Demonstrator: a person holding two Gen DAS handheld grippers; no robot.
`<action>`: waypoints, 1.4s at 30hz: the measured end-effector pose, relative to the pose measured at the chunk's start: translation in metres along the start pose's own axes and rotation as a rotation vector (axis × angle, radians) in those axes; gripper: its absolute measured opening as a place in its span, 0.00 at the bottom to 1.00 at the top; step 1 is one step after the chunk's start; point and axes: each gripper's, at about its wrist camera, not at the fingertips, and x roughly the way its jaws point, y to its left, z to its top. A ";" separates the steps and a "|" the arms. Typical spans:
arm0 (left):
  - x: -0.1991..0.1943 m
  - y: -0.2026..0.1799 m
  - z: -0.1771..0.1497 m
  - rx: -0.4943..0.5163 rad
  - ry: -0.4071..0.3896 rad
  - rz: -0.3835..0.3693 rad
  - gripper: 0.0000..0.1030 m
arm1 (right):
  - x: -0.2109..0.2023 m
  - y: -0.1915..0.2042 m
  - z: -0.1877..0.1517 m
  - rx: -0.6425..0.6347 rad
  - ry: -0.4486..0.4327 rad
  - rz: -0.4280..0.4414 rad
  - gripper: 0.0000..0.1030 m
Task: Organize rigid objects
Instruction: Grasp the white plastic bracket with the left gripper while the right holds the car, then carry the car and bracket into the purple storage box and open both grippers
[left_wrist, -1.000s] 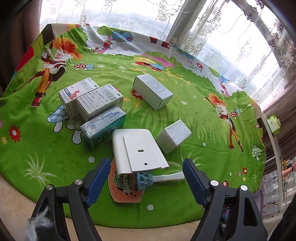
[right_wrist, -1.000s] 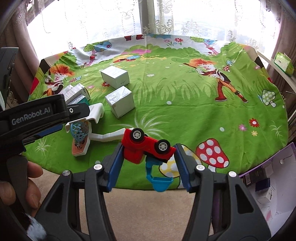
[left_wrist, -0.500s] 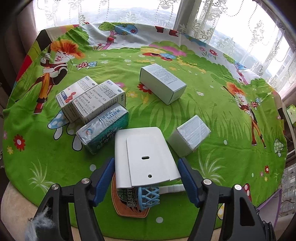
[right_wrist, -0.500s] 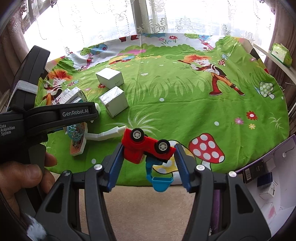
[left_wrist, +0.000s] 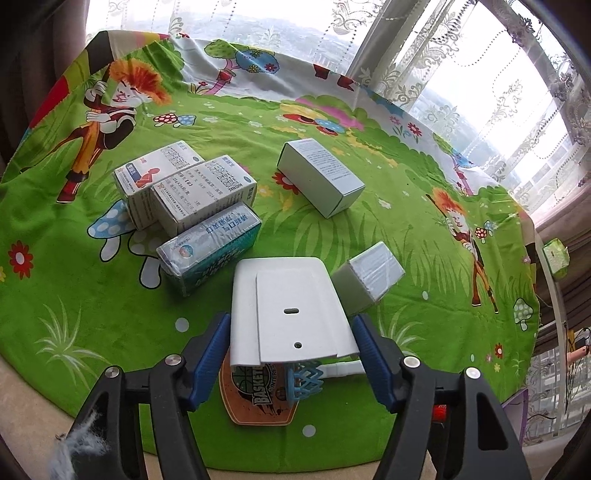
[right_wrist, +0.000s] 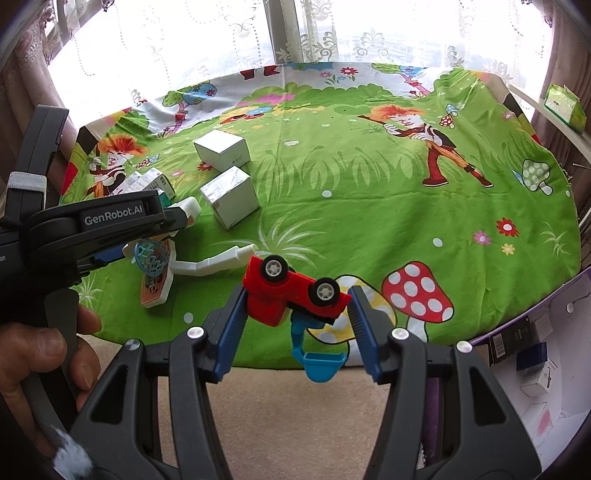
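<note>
My left gripper (left_wrist: 290, 345) stands with its blue pads on both sides of the white base (left_wrist: 291, 317) of a toy basketball hoop, and looks shut on it. The hoop's blue net (left_wrist: 306, 380) and orange backboard (left_wrist: 258, 398) lie under it on the green cloth. My right gripper (right_wrist: 295, 306) is shut on a red toy digger (right_wrist: 291, 291), held wheels up above the table's near edge, its blue scoop (right_wrist: 321, 363) hanging down. The hoop also shows in the right wrist view (right_wrist: 153, 258), with the left gripper's body (right_wrist: 92, 221) over it.
Three medicine boxes (left_wrist: 192, 199) lie together at the left. A white box (left_wrist: 319, 181) lies beyond the hoop and a small wrapped box (left_wrist: 369, 280) lies beside its base. A green tissue pack (left_wrist: 554, 256) sits on the sill at the right. A purple box (right_wrist: 535, 369) stands below the table.
My left gripper has moved forward over the hoop's white base and its jaws have narrowed onto its sides. My right gripper keeps the red digger almost still.
</note>
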 end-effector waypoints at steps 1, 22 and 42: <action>-0.002 0.001 0.000 -0.005 -0.005 -0.007 0.66 | 0.000 0.000 0.000 0.002 -0.002 0.000 0.57; -0.033 0.016 0.004 -0.083 -0.087 -0.141 0.63 | 0.000 0.000 0.000 -0.003 -0.002 0.004 0.57; -0.089 -0.022 -0.009 0.024 -0.195 -0.260 0.61 | -0.031 -0.015 0.000 0.015 -0.066 0.011 0.57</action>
